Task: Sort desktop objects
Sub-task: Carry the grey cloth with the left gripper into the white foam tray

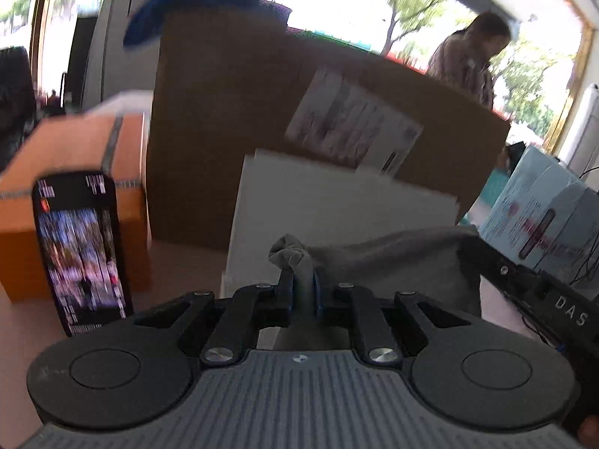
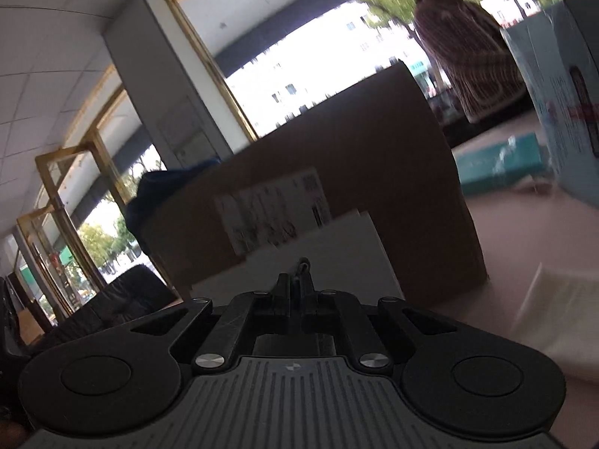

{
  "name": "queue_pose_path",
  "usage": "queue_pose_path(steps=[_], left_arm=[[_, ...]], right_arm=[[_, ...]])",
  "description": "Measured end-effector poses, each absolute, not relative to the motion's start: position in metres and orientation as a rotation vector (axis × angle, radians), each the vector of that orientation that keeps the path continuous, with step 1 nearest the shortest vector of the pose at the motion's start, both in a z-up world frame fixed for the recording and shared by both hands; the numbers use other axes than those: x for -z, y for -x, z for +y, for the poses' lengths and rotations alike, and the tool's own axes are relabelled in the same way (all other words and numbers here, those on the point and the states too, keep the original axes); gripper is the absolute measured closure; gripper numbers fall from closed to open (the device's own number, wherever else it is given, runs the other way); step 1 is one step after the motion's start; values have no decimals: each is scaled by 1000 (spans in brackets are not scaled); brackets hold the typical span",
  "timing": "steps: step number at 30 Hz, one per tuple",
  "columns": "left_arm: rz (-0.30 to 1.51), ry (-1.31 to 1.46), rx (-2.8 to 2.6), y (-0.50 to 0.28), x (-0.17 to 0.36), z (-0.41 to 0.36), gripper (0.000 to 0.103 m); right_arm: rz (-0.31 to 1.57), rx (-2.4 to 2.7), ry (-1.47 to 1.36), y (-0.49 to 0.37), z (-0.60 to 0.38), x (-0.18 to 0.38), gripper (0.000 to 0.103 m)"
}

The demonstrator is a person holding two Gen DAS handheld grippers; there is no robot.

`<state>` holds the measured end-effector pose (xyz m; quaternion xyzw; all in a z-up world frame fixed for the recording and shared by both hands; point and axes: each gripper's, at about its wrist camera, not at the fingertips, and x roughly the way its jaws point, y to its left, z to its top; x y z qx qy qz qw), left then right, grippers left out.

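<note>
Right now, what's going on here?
A person is holding a gray cloth between two handheld grippers. The left gripper is shut on a bunched corner of it. The right gripper looks shut too, with a thin dark edge between its fingers, probably the cloth's other end. Behind stand white boards against a brown box, with a phone propped by an orange box. Both views are motion-blurred.

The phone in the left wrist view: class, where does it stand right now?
The phone stands upright at the left of the left wrist view, against the orange box, left of the big cardboard box.
</note>
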<state>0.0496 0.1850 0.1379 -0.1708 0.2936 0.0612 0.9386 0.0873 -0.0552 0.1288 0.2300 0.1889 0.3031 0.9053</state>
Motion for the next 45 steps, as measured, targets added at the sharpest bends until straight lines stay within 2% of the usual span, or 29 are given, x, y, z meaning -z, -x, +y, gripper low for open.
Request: queue_pose_path(steps=[7, 19, 33, 40, 45], left_arm=[[674, 304, -108, -49, -132, 177, 93], [764, 228, -130, -67, -110, 164, 92], [769, 122, -161, -80, -95, 150, 88], [752, 91, -187, -84, -91, 149, 74], [739, 50, -206, -87, -88, 146, 73]], right_arm=[[469, -594, -424, -75, -52, -138, 98], [609, -529, -377, -93, -44, -109, 98], [618, -488, -266, -96, -26, -91, 98], [609, -481, -241, -95, -24, -90, 98], [610, -479, -221, -96, -21, -87, 98]])
